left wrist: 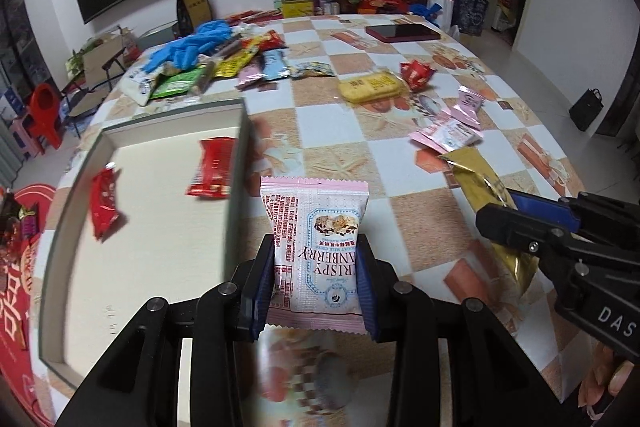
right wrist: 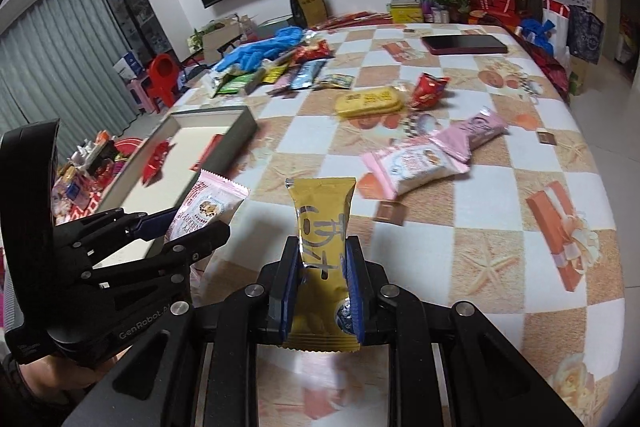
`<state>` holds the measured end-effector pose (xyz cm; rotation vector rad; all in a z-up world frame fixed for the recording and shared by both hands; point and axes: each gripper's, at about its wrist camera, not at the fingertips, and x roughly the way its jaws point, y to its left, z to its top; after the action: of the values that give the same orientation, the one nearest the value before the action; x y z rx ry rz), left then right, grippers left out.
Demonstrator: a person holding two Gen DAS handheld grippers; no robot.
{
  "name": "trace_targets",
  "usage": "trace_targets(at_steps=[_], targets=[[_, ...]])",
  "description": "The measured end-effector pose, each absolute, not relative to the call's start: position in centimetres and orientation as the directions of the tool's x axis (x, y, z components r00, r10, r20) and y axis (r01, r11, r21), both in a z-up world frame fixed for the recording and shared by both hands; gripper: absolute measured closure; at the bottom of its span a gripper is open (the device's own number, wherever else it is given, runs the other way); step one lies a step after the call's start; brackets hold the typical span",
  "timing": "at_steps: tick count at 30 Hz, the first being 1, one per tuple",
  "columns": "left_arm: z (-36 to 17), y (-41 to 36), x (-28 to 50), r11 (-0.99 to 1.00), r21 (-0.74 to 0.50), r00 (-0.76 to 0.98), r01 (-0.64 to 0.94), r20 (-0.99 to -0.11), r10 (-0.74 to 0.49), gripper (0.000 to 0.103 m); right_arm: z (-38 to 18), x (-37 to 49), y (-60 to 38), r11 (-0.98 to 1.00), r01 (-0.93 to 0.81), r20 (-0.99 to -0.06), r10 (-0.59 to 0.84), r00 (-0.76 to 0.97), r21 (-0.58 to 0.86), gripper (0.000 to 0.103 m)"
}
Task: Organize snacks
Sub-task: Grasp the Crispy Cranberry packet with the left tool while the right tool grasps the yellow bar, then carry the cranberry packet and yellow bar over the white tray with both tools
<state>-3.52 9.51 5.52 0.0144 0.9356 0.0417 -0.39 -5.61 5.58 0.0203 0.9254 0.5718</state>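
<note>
Pink cranberry packet (left wrist: 314,247): pinched upright between the left gripper (left wrist: 316,279) pads, over the table beside the tray; lower end blurred.
Left jaws: closed onto the packet's sides, a packet's width apart.
Gold packet (right wrist: 323,259): clamped upright in the right gripper (right wrist: 323,287); print partly hidden by the pads.
Right jaws: narrowed onto the gold packet.
Tray (left wrist: 240,131): shallow, grey-walled, holding two red wrappers (left wrist: 105,203), both motion-blurred.
Table (left wrist: 340,131): checked cloth; loose pink packets (right wrist: 416,163), a yellow pack (left wrist: 370,87), a heap of snacks under blue gloves (left wrist: 192,47) at the far side.
Phone (left wrist: 402,32): far edge, flat.
</note>
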Motion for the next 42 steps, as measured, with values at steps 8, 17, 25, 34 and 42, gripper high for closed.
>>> trace_targets(at_steps=[8, 17, 25, 34, 42], targets=[[5.6, 15.2, -5.1, 0.989, 0.028, 0.575, -0.143, -0.811, 0.106, 0.063, 6.6, -1.1, 0.2, 0.782, -0.564, -0.739, 0.541, 0.401, 0.265, 0.08], [5.3, 20.6, -6.5, 0.97, 0.031, 0.552, -0.24, -0.818, 0.163, 0.063, 7.2, -2.1, 7.2, 0.702, -0.668, -0.743, 0.58, 0.334, 0.248, 0.08], [4.9, 24.2, -6.5, 0.959, 0.035, 0.521, -0.282, -0.834, 0.184, 0.063, 6.8, -1.2, 11.3, 0.676, -0.693, -0.757, 0.583, 0.297, 0.249, 0.08], [3.9, 27.8, -5.8, 0.948, 0.009, 0.476, -0.319, -0.863, 0.169, 0.063, 6.3, -0.2, 13.7, 0.673, -0.691, -0.776, 0.573, 0.264, 0.262, 0.08], [3.3, 28.8, -5.0, 0.952, -0.007, 0.455, -0.305, -0.88, 0.14, 0.063, 5.9, 1.7, 16.0, 0.681, -0.684, -0.793, 0.556, 0.249, 0.262, 0.08]])
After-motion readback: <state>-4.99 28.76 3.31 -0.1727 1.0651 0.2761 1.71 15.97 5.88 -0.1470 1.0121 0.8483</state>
